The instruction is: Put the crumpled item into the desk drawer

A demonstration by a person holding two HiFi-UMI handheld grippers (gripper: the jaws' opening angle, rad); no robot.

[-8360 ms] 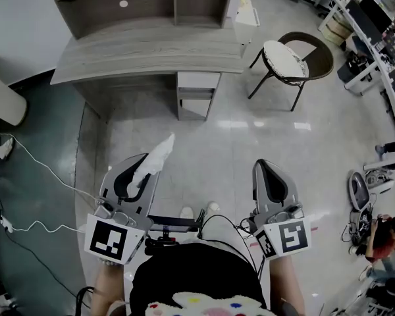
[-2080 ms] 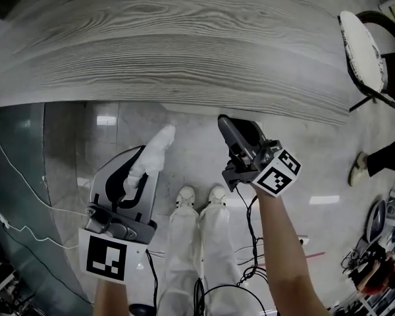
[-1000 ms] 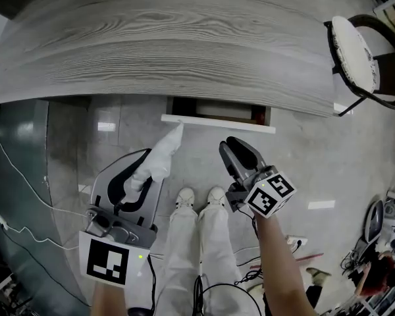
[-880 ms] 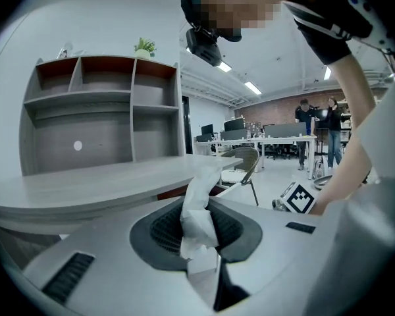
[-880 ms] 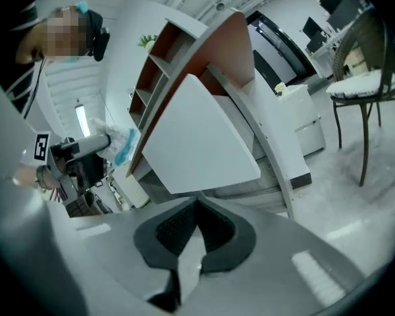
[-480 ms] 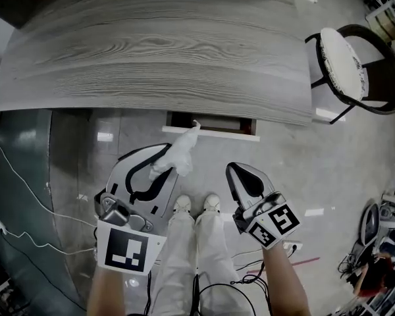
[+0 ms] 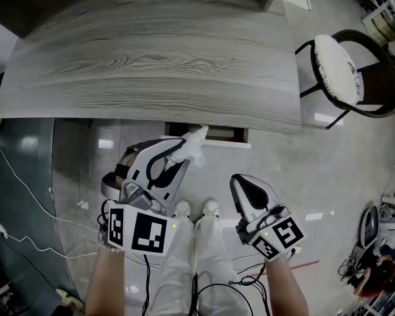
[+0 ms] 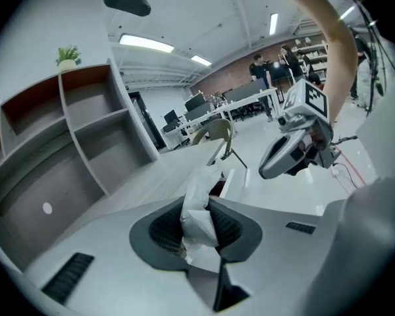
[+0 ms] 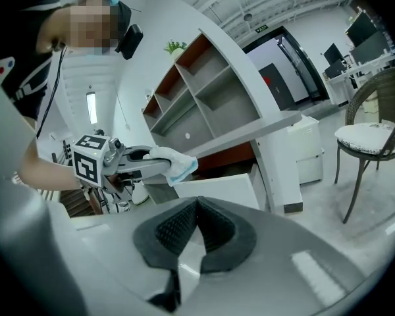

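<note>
Left gripper [image 8: 201, 224] is clamped on the crumpled item [image 8: 197, 209]. The item is white, soft and creased, paper or tissue by the look of it, and pinched between the dark ribbed pads. Its loose end sticks out past the fingertips.

Right gripper [image 9: 196, 208] has its jaws closed flat together with nothing between them. It sits to the right of the left one, near the person's body.

The drawer [image 7: 228, 141] is pulled out from under the near edge of the worktop [image 7: 151, 64]. It has a flat white front panel and a dark interior with a reddish-brown lining.

In the head view, the item's free end overlaps the left end of the drawer opening. In the right gripper view it hangs just above the white front panel. We can't tell whether it touches the panel.

The worktop is a grey slab with strong wood grain and a straight edge. An open shelf unit [image 9: 204, 91] rises above it, with grey boxes and reddish backs.

The floor [image 7: 316, 170] is glossy pale tile. At far right is a chair [image 7: 345, 71] with a curved dark frame and a round white cushion.
</note>
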